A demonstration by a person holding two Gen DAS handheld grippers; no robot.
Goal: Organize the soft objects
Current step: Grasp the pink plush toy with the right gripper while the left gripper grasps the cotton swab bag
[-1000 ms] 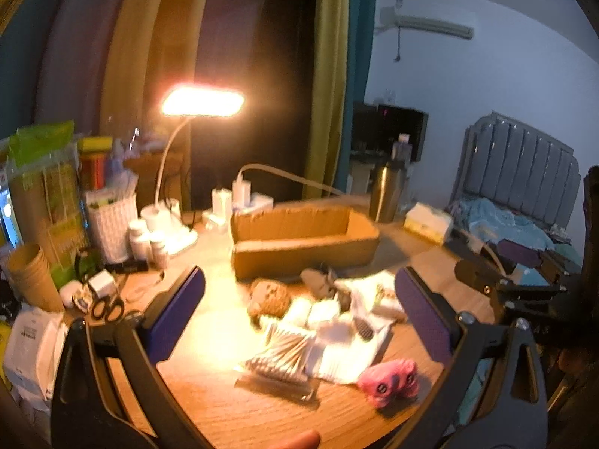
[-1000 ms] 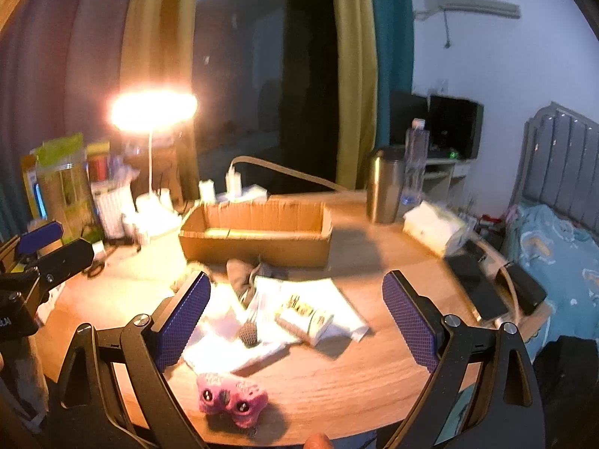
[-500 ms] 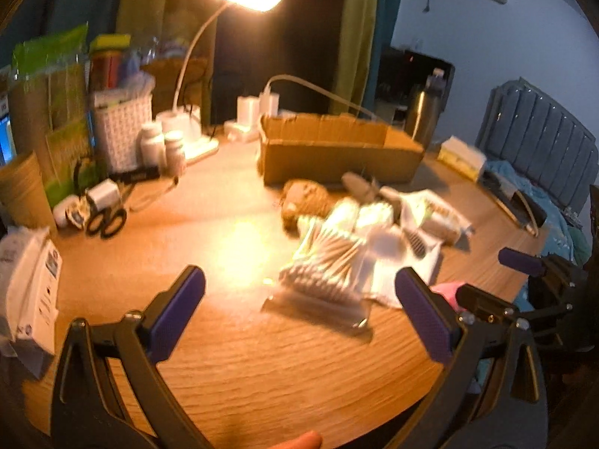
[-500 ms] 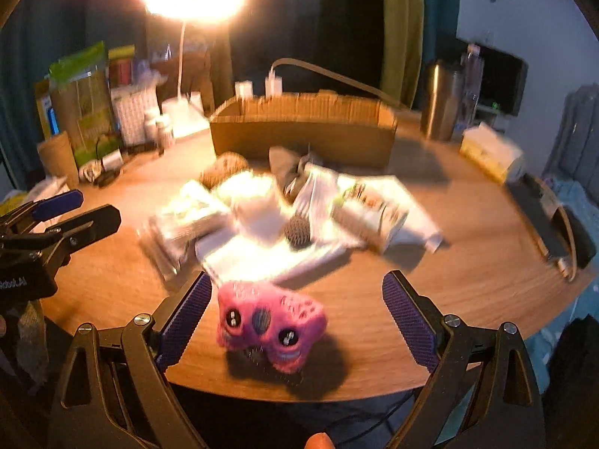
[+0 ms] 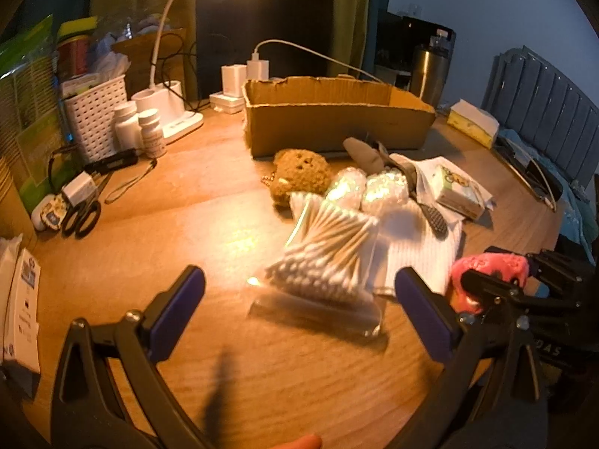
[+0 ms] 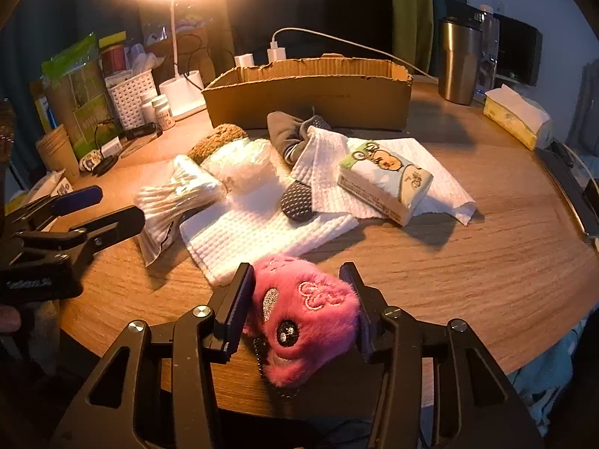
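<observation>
Pink plush toy (image 6: 305, 314), fuzzy with embroidered eyes and a bead chain, sits between the pads of my right tongs (image 6: 299, 307) at the near edge of the round wooden desk (image 6: 468, 280). These jaws are closing and both pads already press its fur. My left tongs (image 5: 295, 310) hang wide open with nothing held, over the clear bag of cotton swabs (image 5: 329, 258).

Beyond the toy lie a white waffle-weave cloth (image 6: 258, 232), a grey dotted sock (image 6: 295, 198), a printed tissue pack (image 6: 385, 183) and a brown plush bear (image 5: 299, 177). Behind them stands the open brown cardboard box (image 6: 310, 93), which I judge to be where the soft things go.

The risk as I see it: the pads catch only loose fur, so the toy may slip free on the lift. Its chain hangs at the desk's edge and could snag. A drop here would likely go off the desk.
</observation>
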